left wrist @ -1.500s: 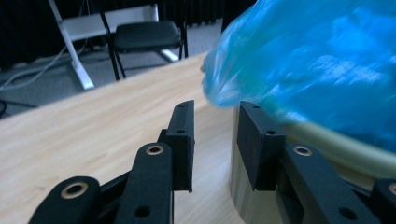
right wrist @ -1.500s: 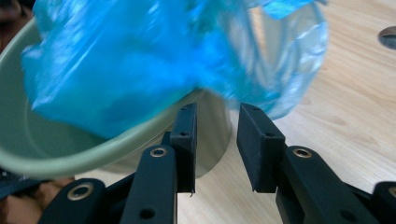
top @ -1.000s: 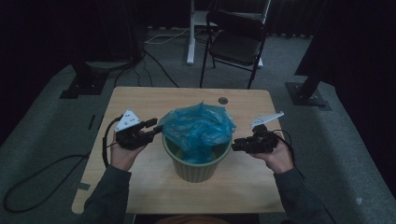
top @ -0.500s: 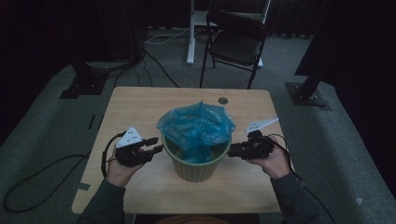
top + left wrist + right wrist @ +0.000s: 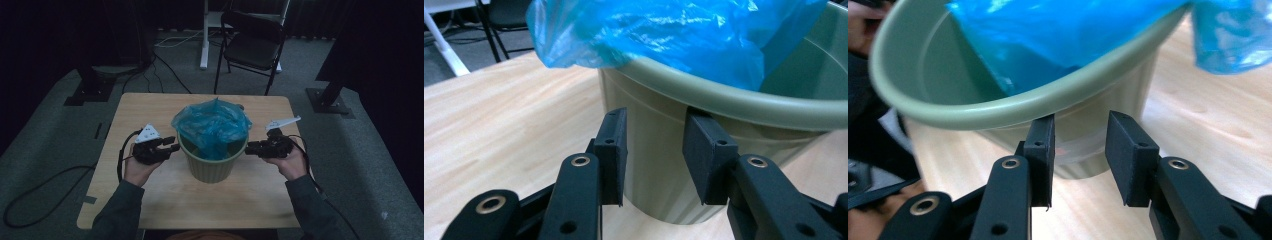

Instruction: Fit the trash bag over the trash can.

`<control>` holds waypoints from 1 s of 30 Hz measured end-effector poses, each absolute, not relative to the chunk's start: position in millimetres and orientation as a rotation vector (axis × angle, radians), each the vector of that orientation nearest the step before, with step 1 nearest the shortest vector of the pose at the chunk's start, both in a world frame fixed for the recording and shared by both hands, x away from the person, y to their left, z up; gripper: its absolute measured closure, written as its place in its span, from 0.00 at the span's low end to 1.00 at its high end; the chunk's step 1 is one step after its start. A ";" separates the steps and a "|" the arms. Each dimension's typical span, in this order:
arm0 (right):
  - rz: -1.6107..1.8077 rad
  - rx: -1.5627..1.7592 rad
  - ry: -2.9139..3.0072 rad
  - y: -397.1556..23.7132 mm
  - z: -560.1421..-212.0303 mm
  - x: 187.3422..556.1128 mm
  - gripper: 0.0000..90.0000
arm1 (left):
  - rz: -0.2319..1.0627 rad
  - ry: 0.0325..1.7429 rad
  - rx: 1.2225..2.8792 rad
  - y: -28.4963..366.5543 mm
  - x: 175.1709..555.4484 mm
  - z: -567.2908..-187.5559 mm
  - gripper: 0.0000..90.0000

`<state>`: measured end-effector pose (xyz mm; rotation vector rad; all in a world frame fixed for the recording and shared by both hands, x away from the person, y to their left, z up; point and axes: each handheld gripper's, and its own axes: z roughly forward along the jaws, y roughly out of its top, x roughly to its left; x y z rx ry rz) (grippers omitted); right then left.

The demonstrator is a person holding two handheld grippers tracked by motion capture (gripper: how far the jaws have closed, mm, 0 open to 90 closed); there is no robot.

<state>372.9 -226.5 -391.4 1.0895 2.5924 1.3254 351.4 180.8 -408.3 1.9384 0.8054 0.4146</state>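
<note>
Standing mid-table [image 5: 150, 195]: green bin [image 5: 210, 167], blue bag [image 5: 212, 125] bunched in its mouth. Flanking it, left claw [image 5: 172, 145] and right claw [image 5: 248, 147], each parted with nothing gripped, tips just under the rim.

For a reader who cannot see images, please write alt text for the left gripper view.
The left gripper, its two black jaws open with nothing between them, points at the outer wall of a green bin just below its rim. A crumpled blue plastic bag spills over the rim, and the bin stands on a light wooden table.
</note>
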 end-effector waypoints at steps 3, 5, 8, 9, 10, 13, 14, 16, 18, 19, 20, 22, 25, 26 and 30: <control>1.314 1.114 2.556 -232.1 -389.5 378.5 0.72 | 0.449 0.816 1.953 184.8 354.7 -403.8 0.69; 1.312 1.126 2.534 -236.6 -385.6 379.9 0.72 | 0.461 0.823 1.941 190.3 354.4 -400.5 0.69; 1.323 1.134 2.499 -242.2 -376.9 380.5 0.72 | 0.477 0.837 1.911 198.7 354.3 -393.0 0.69; 1.330 1.130 2.488 -243.5 -373.5 380.5 0.73 | 0.477 0.837 1.911 198.7 354.3 -393.0 0.69; 1.330 1.130 2.488 -243.5 -373.5 380.5 0.73 | 0.489 0.838 1.896 201.5 355.7 -388.3 0.69; 1.353 1.110 2.462 -244.0 -361.6 380.6 0.73 | 0.518 0.834 1.875 201.9 361.0 -379.0 0.67; 1.378 1.095 2.442 -242.2 -353.7 380.1 0.73 | 0.523 0.827 1.854 200.9 364.8 -374.0 0.64; 1.395 1.088 2.431 -240.6 -349.8 380.1 0.73 | 0.515 0.827 1.850 199.7 367.5 -371.8 0.63; 1.406 1.076 2.426 -238.8 -346.1 380.5 0.73 | 0.521 0.820 1.853 195.2 372.2 -368.2 0.62; 1.421 1.057 2.417 -234.3 -339.2 381.9 0.73 | 0.523 0.814 1.855 192.1 374.9 -366.2 0.61; 1.442 1.040 2.414 -228.8 -332.1 384.1 0.73 | 0.532 0.806 1.859 188.4 378.8 -363.0 0.60; 1.443 1.034 2.412 -226.9 -329.7 384.6 0.73 | 0.530 0.805 1.854 186.7 380.7 -360.9 0.60; 1.446 1.018 2.403 -220.5 -321.8 387.7 0.72 | 0.524 0.785 1.858 180.7 386.2 -355.4 0.59; 1.447 1.021 2.394 -217.3 -318.7 391.7 0.72 | 0.525 0.777 1.871 177.9 388.8 -353.3 0.56; 1.444 1.032 2.389 -215.7 -318.5 396.2 0.70 | 0.507 0.766 1.869 172.4 399.0 -346.6 0.55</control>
